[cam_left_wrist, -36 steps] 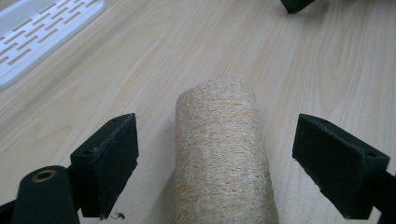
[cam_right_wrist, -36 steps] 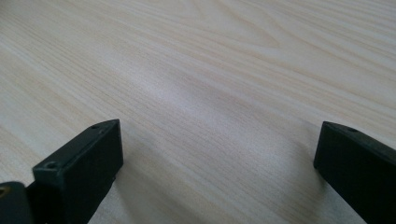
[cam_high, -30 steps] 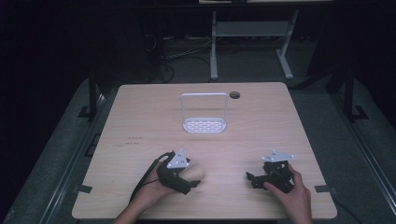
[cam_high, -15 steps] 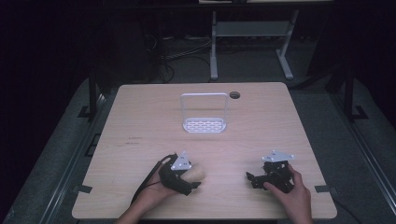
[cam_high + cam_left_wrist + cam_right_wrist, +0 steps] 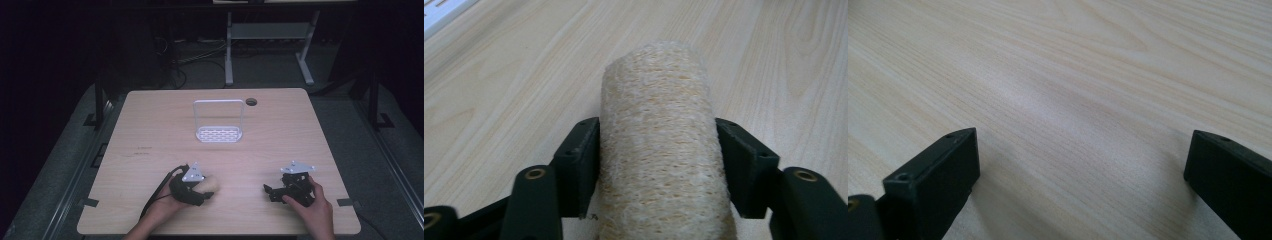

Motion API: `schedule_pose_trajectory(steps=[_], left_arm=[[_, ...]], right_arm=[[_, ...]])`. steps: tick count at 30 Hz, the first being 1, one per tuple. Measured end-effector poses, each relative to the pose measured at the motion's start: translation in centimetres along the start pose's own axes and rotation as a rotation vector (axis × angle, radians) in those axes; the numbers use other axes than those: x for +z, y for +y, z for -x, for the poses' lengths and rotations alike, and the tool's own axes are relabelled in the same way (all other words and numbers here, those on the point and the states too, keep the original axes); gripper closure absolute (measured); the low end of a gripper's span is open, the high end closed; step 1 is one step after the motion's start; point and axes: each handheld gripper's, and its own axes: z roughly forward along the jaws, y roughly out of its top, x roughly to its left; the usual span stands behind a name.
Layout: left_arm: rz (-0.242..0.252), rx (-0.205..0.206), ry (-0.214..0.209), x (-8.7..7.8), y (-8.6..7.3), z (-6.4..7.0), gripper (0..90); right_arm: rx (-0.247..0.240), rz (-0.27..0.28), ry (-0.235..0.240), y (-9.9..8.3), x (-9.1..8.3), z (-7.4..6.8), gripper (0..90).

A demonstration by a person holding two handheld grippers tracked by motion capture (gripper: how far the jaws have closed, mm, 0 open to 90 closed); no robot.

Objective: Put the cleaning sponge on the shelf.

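A pale, rough loofah roll (image 5: 656,150) lies on the wooden table (image 5: 150,125) near its front edge, left of centre. My left gripper (image 5: 657,156) is shut on the roll, one black jaw pressed to each side; the high view has the loofah roll (image 5: 211,183) sticking out to the right of the left gripper (image 5: 202,192). My right gripper (image 5: 270,192) rests low over the table at the front right, held by a hand. Its jaws stand wide apart, and the right gripper (image 5: 1080,150) has only bare wood between them.
A small white rack (image 5: 219,122) with a perforated base and an upright frame stands at the middle of the table. A dark round hole (image 5: 251,102) sits near the far edge. Small print marks (image 5: 142,150) lie at the left. Dark floor and desk legs surround the table.
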Motion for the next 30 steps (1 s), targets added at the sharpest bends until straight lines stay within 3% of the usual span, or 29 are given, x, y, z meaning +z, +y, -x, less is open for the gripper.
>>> schedule_pose_trajectory(steps=[14, 30], left_arm=[[-0.008, -0.006, 0.004, -0.2, 0.1, 0.0, 41.1], [0.015, -0.011, -0.002, -0.7, 1.1, -0.6, 41.1]], right_arm=[[0.000, 0.000, 0.000, 0.0, 0.0, 0.0, 1.0], [0.000, 0.000, 0.000, 0.0, 0.0, 0.0, 1.0]])
